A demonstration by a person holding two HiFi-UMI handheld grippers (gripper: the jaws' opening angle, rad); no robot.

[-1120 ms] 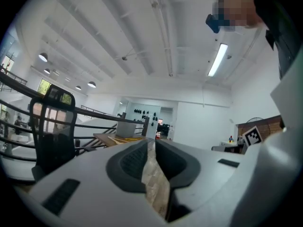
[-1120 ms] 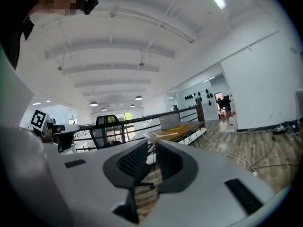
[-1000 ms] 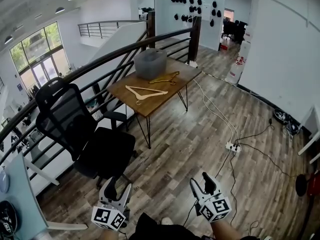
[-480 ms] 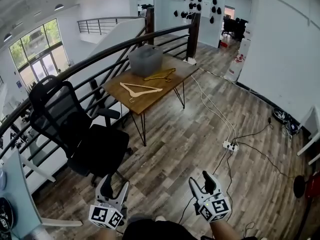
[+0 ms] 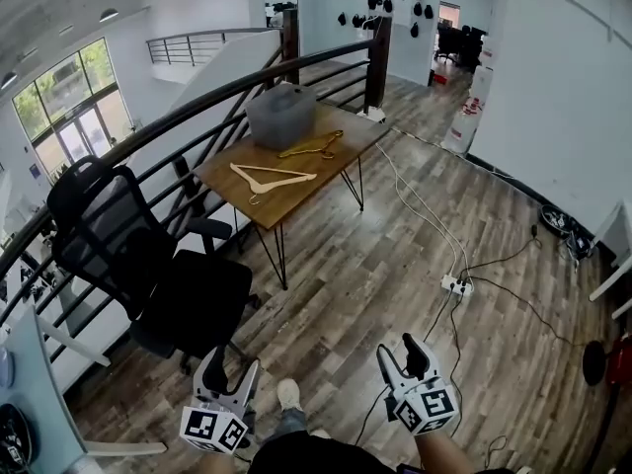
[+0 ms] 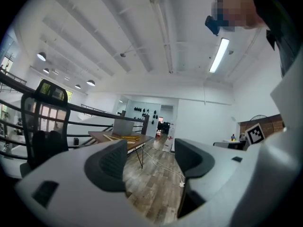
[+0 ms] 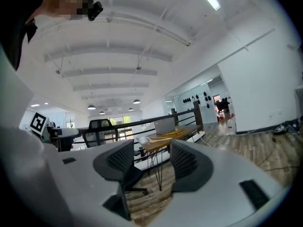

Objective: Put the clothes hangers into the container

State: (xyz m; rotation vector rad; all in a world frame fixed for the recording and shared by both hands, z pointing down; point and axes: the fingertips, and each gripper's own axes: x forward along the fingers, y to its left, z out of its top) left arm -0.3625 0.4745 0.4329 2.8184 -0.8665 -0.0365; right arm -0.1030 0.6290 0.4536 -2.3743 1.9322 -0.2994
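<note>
- Two clothes hangers lie flat on the wooden counter (image 5: 259,203), well apart from both grippers. The pale wooden hanger (image 5: 272,177) is toward the near corner. The gold hanger (image 5: 314,147) is just beside the grey container (image 5: 281,115) at the far end.
- Both hangers are probably light, stiff and thin; a pinch on a shoulder arm near the hook should suit.
- The left gripper (image 5: 232,363) jaws have just been opening and are spread, with nothing between them. The right gripper (image 5: 398,352) jaws are also apart and hold nothing.
- Since a second ago a shoe (image 5: 288,395) has appeared between the grippers; the hangers are unmoved.
</note>
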